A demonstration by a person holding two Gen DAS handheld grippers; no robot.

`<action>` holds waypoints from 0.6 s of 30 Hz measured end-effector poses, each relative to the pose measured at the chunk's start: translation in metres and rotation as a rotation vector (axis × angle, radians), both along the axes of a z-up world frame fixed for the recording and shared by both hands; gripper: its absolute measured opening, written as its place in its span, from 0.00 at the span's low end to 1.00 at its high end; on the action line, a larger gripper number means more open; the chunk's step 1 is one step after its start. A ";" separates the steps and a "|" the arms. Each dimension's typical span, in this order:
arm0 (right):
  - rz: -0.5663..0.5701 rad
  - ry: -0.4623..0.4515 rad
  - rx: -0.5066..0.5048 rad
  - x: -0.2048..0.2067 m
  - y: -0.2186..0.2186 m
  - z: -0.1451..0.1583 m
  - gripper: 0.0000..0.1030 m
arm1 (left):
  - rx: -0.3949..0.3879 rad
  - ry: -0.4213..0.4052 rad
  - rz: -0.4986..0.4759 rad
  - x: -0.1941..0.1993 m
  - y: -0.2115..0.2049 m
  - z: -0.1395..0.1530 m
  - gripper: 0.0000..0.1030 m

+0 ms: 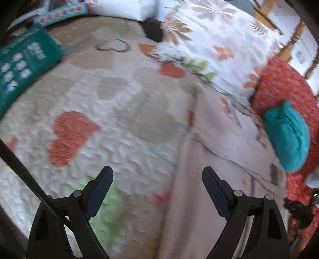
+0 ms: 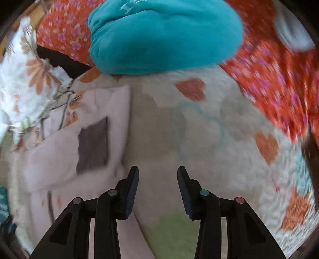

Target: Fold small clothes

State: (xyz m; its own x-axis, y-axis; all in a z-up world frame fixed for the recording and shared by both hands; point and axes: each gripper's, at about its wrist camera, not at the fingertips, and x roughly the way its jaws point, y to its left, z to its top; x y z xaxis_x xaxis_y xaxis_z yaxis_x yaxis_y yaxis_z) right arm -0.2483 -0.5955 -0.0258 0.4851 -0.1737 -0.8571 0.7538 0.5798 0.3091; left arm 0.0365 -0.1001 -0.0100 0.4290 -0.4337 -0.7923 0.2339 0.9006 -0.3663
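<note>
A pale pink small garment [image 1: 215, 151] lies flat on the heart-patterned bedspread [image 1: 83, 95], with a dark square patch [image 2: 92, 145] on it in the right wrist view. My left gripper [image 1: 157, 175] hovers open over the garment's left edge, nothing between its fingers. My right gripper [image 2: 158, 175] stands open over the bedspread [image 2: 209, 123], just right of the pink garment [image 2: 65, 159], holding nothing. A folded teal garment [image 2: 163, 35] rests ahead of the right gripper on an orange flowered cloth [image 2: 279, 79]. The same teal garment [image 1: 289, 137] shows at the right of the left wrist view.
A white flowered cloth [image 1: 215, 39] lies beyond the pink garment. A teal box [image 1: 22, 65] sits at the bedspread's left, a white pillow [image 1: 127, 8] at the back. Wooden furniture [image 1: 295, 39] stands far right. Both views are motion-blurred.
</note>
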 end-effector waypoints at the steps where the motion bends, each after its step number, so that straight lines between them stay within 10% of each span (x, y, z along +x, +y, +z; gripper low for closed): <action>1: 0.018 -0.033 0.036 -0.011 0.010 -0.004 0.42 | -0.020 0.013 -0.019 -0.002 -0.002 -0.002 0.87; 8: 0.099 -0.155 0.210 -0.046 0.067 -0.044 0.43 | -0.182 0.213 -0.071 -0.028 -0.001 -0.044 0.87; 18: 0.207 -0.372 0.461 -0.061 0.118 -0.068 0.45 | -0.204 0.213 -0.205 -0.090 -0.006 -0.052 0.70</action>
